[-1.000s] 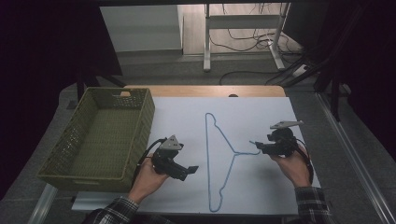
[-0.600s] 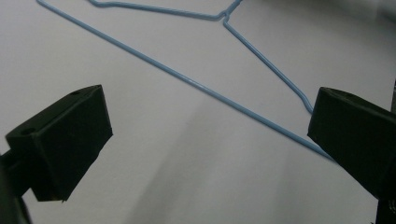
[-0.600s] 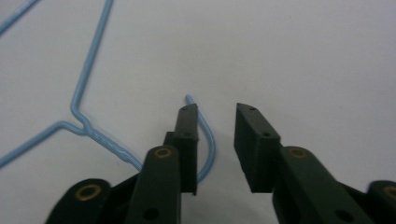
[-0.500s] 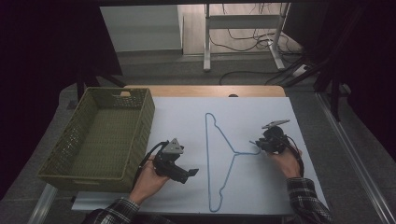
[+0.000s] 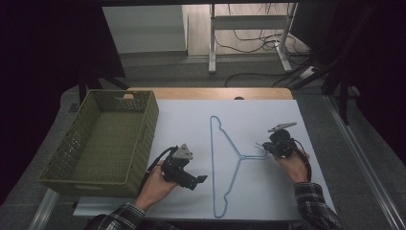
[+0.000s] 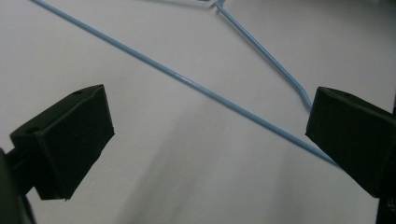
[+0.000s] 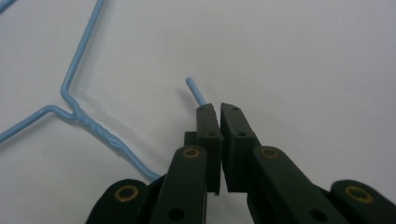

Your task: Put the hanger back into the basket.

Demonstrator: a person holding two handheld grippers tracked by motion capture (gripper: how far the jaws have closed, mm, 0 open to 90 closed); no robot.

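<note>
A light blue wire hanger [image 5: 241, 157] lies flat on the white table [image 5: 268, 110], its hook pointing right. My right gripper [image 5: 266, 147] is down at that hook. Its jaws have just closed and are shut on the hook wire, whose free end [image 7: 194, 88] sticks out past the right gripper's [image 7: 219, 112] tips. My left gripper [image 5: 195, 183] rests low at the table's front, left of the hanger. The left gripper [image 6: 210, 116] is open, with the hanger wire [image 6: 187, 81] lying on the table beyond its jaws, apart from them.
An olive-green woven basket [image 5: 143, 139] stands empty at the table's left side, just left of my left hand. Behind the table are a desk frame [image 5: 249, 48] and cables on the floor. Dark curtains close in both sides.
My right gripper has sunk to the table and moved slightly left onto the hanger's hook, closing on it. The left hand has stayed about where it was.
</note>
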